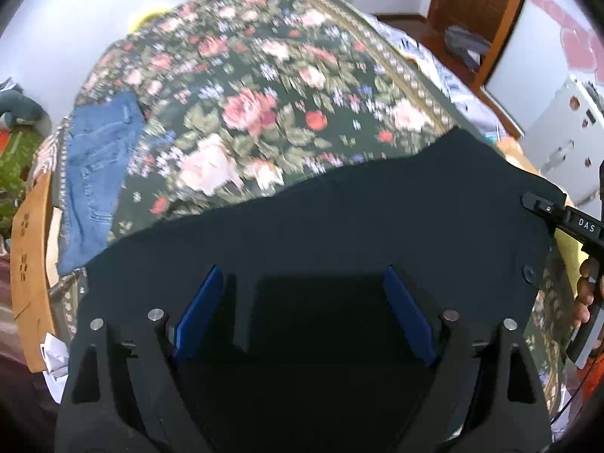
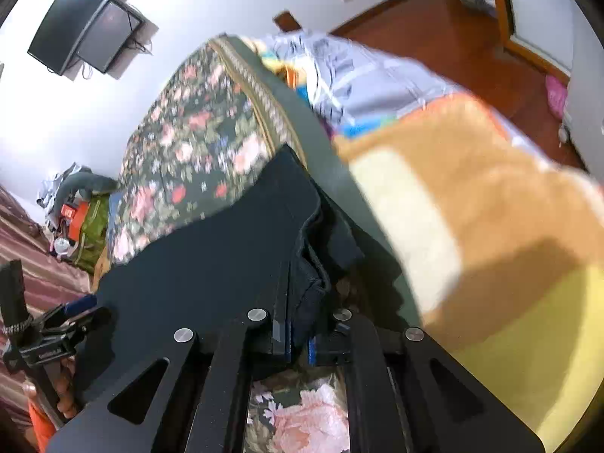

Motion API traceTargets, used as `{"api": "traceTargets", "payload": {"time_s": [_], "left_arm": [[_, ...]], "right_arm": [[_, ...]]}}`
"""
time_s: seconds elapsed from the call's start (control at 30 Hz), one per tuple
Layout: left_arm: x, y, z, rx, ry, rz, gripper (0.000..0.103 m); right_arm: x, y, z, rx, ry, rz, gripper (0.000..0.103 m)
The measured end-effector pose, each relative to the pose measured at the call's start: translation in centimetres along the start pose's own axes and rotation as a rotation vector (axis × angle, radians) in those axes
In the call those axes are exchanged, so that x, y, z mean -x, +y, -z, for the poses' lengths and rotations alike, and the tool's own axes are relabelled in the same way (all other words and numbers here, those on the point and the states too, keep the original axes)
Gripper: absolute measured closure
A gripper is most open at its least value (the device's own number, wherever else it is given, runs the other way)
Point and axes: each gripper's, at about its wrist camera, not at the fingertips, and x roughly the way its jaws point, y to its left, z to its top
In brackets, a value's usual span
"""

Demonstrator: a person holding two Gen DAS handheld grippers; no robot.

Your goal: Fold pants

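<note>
Black pants (image 1: 339, 219) lie spread over the near part of a floral bedspread (image 1: 256, 87). My left gripper (image 1: 302, 283) is open above the pants, blue pads (image 1: 204, 302) wide apart, nothing between them. My right gripper (image 2: 302, 302) is shut on the pants' edge (image 2: 309, 287); the cloth bunches between its blue pads. The pants (image 2: 211, 256) stretch left from there towards the other gripper (image 2: 71, 313). The right gripper also shows at the right edge of the left wrist view (image 1: 543, 207).
Folded blue jeans (image 1: 98, 166) lie at the bed's left side. A wooden bed frame (image 1: 30, 249) runs along the left. An orange and yellow blanket (image 2: 472, 207) and a pale quilt (image 2: 362, 71) lie on the bed's right. Monitors (image 2: 83, 19) hang on the wall.
</note>
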Motion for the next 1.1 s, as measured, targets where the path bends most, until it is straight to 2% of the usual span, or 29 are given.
{"api": "traceTargets", "payload": {"time_s": [0.07,0.23,0.47,0.63,0.77,0.93,1.1], "left_arm": [[1.2,0.4,0.0,0.012,-0.035,-0.011,0.015],[5.3,2.1,0.1,0.052,-0.139,-0.027,0.015],[10.9,6.0,1.4,0.145,-0.262,-0.025,0.015],[14.6,9.2,3.5,0.197,-0.338,-0.058,0.015],[16.7,11.6,5.7,0.247,-0.386,-0.072,0.004],[18.1,14.7,8.6,0.304,-0.411,-0.084,0.004],[17.9,17.0,10.8,0.357,-0.383,-0.100,0.004]], "right_arm": [[1.0,0.9,-0.6,0.046,-0.031,0.023,0.099],[3.5,3.8,-2.6,0.104,-0.090,-0.002,0.099],[7.3,11.1,-4.5,0.215,-0.179,-0.108,0.099],[8.1,17.4,-4.7,0.309,-0.207,-0.180,0.099],[7.4,22.1,-4.4,0.363,-0.180,-0.249,0.099],[4.8,27.0,-2.9,0.426,-0.111,-0.301,0.099],[1.5,30.6,0.9,0.508,0.001,-0.318,0.099]]}}
